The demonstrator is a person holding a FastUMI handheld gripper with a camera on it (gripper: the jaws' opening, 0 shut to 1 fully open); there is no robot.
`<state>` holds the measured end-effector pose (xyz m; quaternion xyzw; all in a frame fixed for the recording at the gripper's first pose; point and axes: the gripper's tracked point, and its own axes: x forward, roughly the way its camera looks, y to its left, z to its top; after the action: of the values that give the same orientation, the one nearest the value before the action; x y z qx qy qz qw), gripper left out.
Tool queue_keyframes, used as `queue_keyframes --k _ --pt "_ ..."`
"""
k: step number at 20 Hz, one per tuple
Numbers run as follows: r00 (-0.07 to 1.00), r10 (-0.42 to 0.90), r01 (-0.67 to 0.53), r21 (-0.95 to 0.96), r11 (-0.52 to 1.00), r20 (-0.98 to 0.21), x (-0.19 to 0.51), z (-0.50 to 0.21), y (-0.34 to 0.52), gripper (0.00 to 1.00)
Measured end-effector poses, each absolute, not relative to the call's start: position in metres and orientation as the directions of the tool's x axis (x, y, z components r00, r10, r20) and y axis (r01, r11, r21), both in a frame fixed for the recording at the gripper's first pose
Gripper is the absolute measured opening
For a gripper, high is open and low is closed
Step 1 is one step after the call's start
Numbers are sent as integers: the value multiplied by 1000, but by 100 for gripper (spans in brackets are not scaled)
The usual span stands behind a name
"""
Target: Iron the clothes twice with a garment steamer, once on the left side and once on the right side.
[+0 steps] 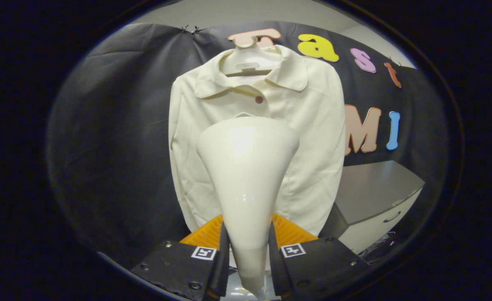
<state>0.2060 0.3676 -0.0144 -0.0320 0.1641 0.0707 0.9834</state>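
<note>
**Steamer gripped by its neck, shirt hanging ahead**

The tool (246, 251) is closed on the garment steamer (246, 175): both fingers press the narrow lower neck from either side, and the wide flared head rises beyond the fingertips toward the shirt (313, 138). The shirt hangs on a hanger (248, 62) against the dark booth wall, straight ahead of the steamer head and partly hidden behind it; whether the head touches the cloth cannot be told.

The steamer looks like smooth, glossy hard plastic, stiff and likely slippery. Its tapering shape means a hold lower down could slide, so the present grip on the thin neck seems sensible, provided the squeeze is firm. With the head broad and well forward of the grip, it probably feels top-heavy and wants to tip.

The shirt is soft, light cloth, hanging loose from the hanger. It will likely swing or push back under the head, so gentle strokes suit it. A small dark button (259, 99) sits below the collar.

A grey cabinet (375, 196) stands to the right of the shirt.

No brand or label can be read on the steamer, shirt or hanger.
</note>
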Motion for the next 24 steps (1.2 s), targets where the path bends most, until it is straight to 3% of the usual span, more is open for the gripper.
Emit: queue_keyframes --k 7,12,24 --pt "976 97 -107 -43 993 -194 235 78 330 41" --pt "983 70 -77 -35 996 -172 275 114 306 41" --pt "960 78 -78 13 997 -268 314 80 287 42"
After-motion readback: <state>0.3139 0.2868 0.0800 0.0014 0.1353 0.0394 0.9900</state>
